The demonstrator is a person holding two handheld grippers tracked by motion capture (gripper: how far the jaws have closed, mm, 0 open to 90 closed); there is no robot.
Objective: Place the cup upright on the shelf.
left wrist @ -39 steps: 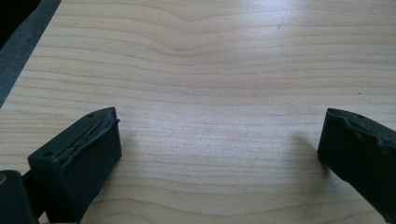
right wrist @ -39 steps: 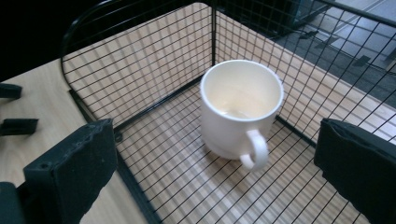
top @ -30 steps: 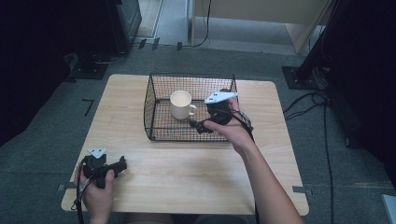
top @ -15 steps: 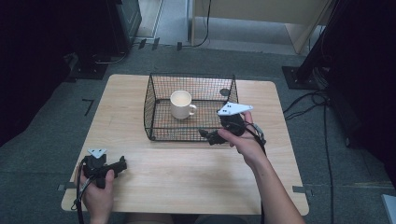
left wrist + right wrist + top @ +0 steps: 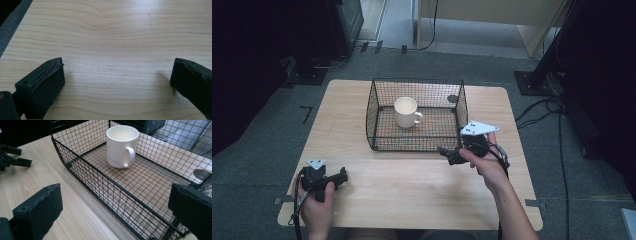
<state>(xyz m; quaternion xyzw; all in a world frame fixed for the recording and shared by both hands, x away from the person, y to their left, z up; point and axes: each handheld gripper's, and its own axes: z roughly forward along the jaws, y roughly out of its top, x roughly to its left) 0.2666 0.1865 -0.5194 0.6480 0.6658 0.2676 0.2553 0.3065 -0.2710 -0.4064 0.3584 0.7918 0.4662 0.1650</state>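
A white mug (image 5: 405, 111) stands upright inside a black wire basket (image 5: 372, 116) at the table's far middle, its handle turned right. My right gripper (image 5: 447, 152) hovers outside the basket's front right corner, open, with nothing between its jaws. In the right gripper view the mug (image 5: 121, 146) sits beyond the basket's near wall (image 5: 100, 182), and the open right gripper (image 5: 115, 202) frames it. My left gripper (image 5: 339, 176) rests near the table's front left corner. In the left gripper view it (image 5: 117, 75) is open over bare wood.
The light wooden table (image 5: 412, 190) has free room in front of the basket. A small dark disc (image 5: 452, 99) lies on the table behind the basket's right end. Cables (image 5: 557, 115) run over the grey floor at the right.
My right gripper has drawn back from above the basket's right side to outside its front right corner, lower and nearer the person. The left gripper and the mug have not moved.
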